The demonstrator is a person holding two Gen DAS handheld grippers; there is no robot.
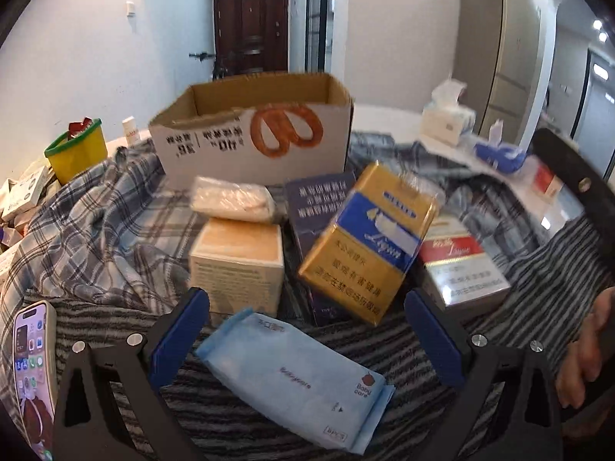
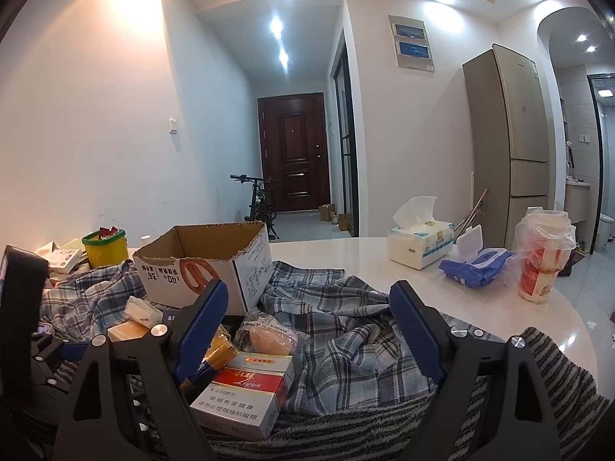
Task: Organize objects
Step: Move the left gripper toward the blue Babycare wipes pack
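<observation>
Both the left gripper (image 1: 305,340) and right gripper (image 2: 307,332) gape, holding nothing. In front of the cardboard box (image 1: 253,134), the gold pack (image 1: 365,246) leans (precariously) on neighbours; a nudge could topple it.

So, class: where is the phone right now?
In the left wrist view, the phone lies at the far left edge on the striped towel, beside the left gripper.
</observation>
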